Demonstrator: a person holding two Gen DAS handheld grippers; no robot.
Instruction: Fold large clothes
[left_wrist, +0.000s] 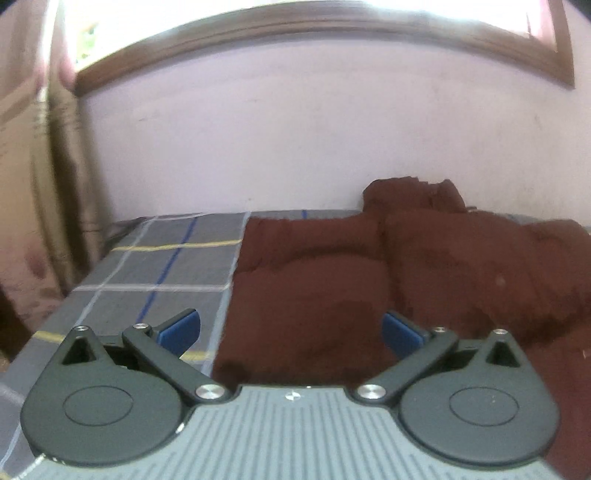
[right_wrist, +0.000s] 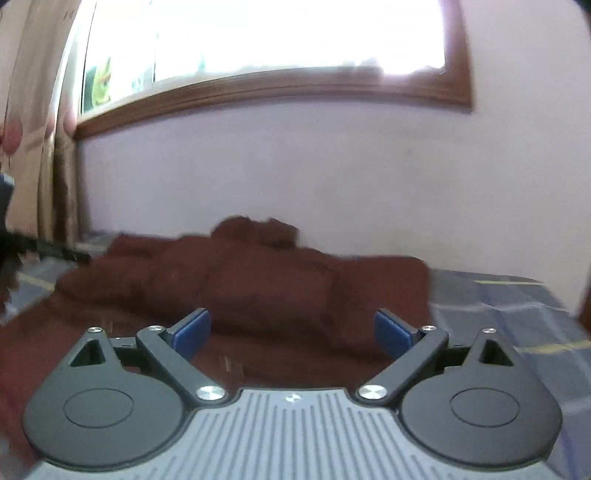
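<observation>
Maroon cloth (left_wrist: 369, 280) lies rumpled across the bed (left_wrist: 162, 266), which wears a grey checked sheet with white, yellow and blue lines. You hold both grippers above it, and neither has hold of anything.

From your left wrist camera, your left gripper (left_wrist: 291, 328) stands with its jaws spread wide, the blue pads (left_wrist: 181, 328) well apart. Nothing sits between them; the cloth's left edge runs beneath the gap, with bare sheet under the left pad and maroon fabric under the right one. The garment spreads to the right and toward the far wall (left_wrist: 295, 140), where a bunched hump of it rises against the pale paint.

From your right wrist camera, your right gripper (right_wrist: 291, 330) also has its jaws spread wide, with no cloth between the pads (right_wrist: 192, 330). Here the garment (right_wrist: 258, 284) fills the left and centre of the bed, folded into soft ridges, and its right edge gives way to checked sheet (right_wrist: 517, 317) on the right. At the far left edge of this view you can see a dark, blurred part of the other gripper (right_wrist: 7, 221).

Behind the bed, a wood-framed window (right_wrist: 258, 85) glows bright, and a curtain (right_wrist: 55, 166) hangs at its left side.
</observation>
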